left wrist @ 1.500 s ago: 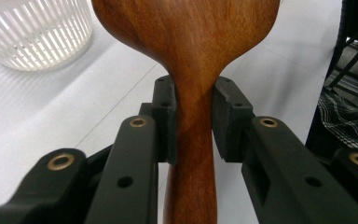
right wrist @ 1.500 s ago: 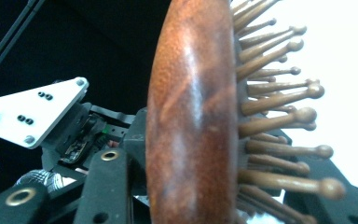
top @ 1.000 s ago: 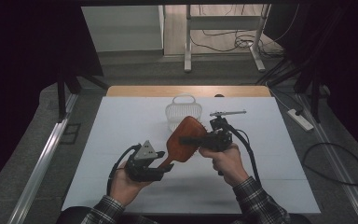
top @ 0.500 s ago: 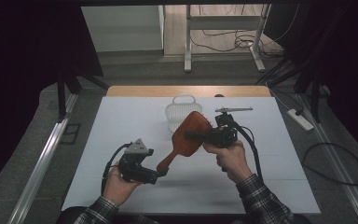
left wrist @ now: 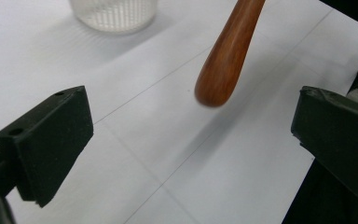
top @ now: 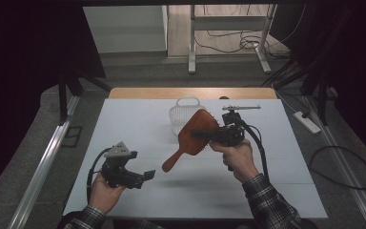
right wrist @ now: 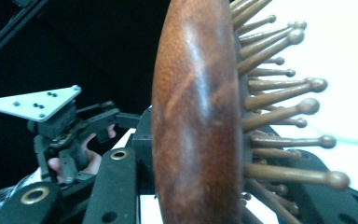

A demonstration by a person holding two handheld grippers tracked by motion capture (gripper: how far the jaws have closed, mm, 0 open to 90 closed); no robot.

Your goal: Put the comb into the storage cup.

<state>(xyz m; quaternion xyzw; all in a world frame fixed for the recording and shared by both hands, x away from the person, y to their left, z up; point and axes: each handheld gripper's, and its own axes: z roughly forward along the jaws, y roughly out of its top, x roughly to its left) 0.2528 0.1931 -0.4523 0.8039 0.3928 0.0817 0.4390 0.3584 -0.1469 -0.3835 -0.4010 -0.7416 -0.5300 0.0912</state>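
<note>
Overhead, white table (top: 124, 119), dim room.

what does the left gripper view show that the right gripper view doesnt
Left gripper view: the hairbrush's rounded handle end hanging free above the white table, between wide-open black jaws that touch nothing, with a white mesh basket beyond.

Right gripper view: the brush head edge-on, its wooden back and ball-tipped bristles clamped in the right gripper's jaws, and the left gripper farther off in a hand.

Both: the same wooden hairbrush, and some white table.
</note>
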